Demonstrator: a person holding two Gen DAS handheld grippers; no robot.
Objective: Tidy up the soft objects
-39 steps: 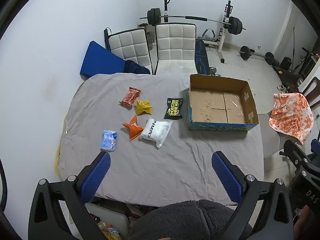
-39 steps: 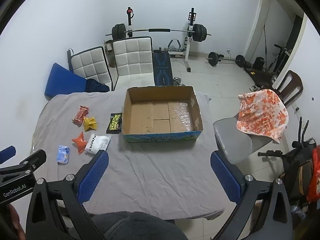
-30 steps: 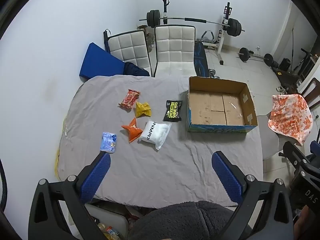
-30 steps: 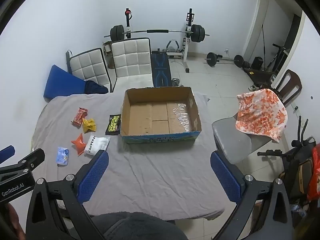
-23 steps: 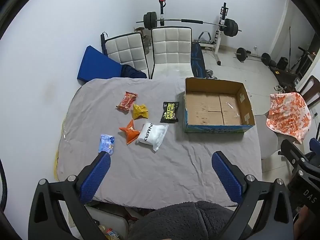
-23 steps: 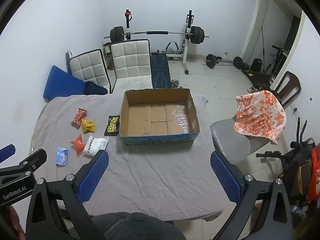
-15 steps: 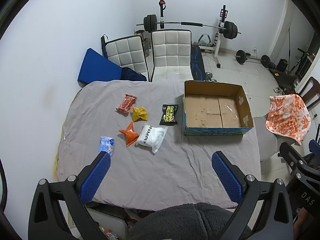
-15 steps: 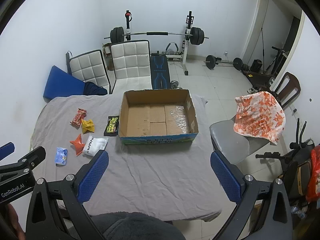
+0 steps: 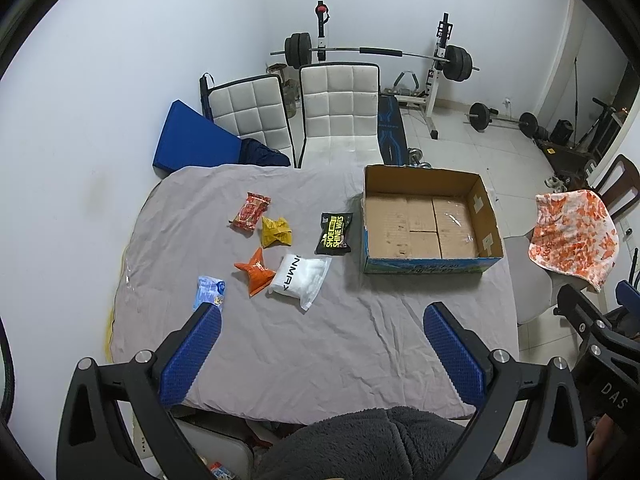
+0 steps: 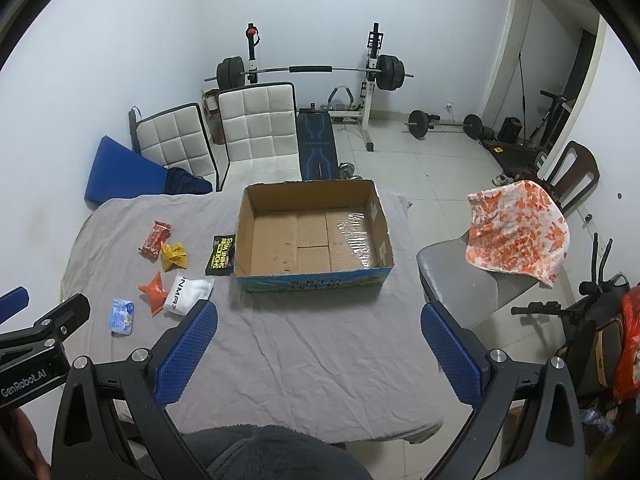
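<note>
Several soft packets lie on the grey-sheeted table [image 9: 320,344]: a red packet [image 9: 251,213], a yellow one [image 9: 275,232], an orange one [image 9: 254,271], a white pouch [image 9: 301,280], a black "Shoe Shine Wipes" pack [image 9: 334,233] and a light blue packet [image 9: 209,293]. An empty cardboard box [image 9: 428,256] stands to their right, also in the right wrist view [image 10: 312,280]. My left gripper [image 9: 320,340] hangs open high above the table's near edge. My right gripper [image 10: 318,340] is open too, in front of the box. Neither holds anything.
Two white padded chairs [image 9: 336,120] and a blue mat [image 9: 192,144] stand behind the table. A barbell rack [image 9: 380,52] is by the far wall. A grey chair with an orange-patterned cloth [image 10: 516,236] is on the right. A dark fleece sleeve [image 9: 380,444] fills the bottom.
Both grippers have risen and drawn back a little, so the table and box look smaller and farther. Nothing on the table has moved.
</note>
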